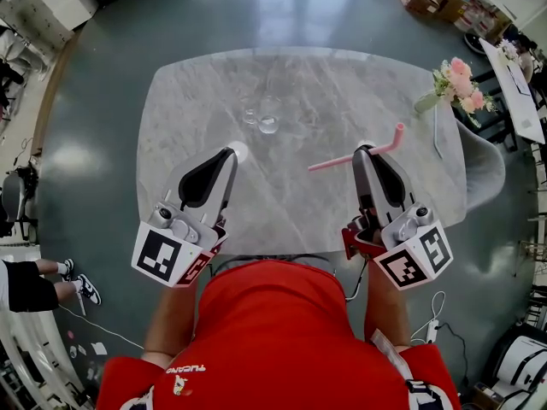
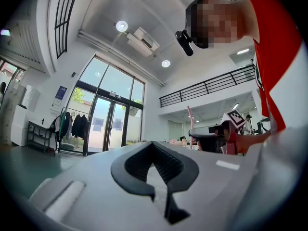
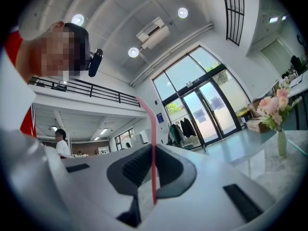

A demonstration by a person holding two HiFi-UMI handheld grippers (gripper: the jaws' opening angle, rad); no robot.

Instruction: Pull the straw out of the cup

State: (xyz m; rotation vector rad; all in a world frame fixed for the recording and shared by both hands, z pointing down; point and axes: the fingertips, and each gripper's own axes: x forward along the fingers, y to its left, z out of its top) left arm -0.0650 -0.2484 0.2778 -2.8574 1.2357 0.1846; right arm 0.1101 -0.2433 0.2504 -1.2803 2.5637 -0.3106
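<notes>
A pink bendy straw (image 1: 338,161) hangs level above the marble table (image 1: 214,92), clear of the glass cup (image 1: 269,118) that stands toward the far middle. My right gripper (image 1: 366,150) is shut on the straw near its bent end. In the right gripper view the straw (image 3: 153,138) runs upright between the dark pads. My left gripper (image 1: 229,153) hovers over the table's near left, its jaws together with nothing in them. The left gripper view shows my left gripper (image 2: 154,146) and, off to the right, the straw (image 2: 189,121).
A vase of pink flowers (image 1: 457,82) stands at the table's far right corner, with a grey chair (image 1: 485,169) beside that edge. A person's legs and shoes (image 1: 73,282) are on the floor at the left. Boxes and furniture ring the room.
</notes>
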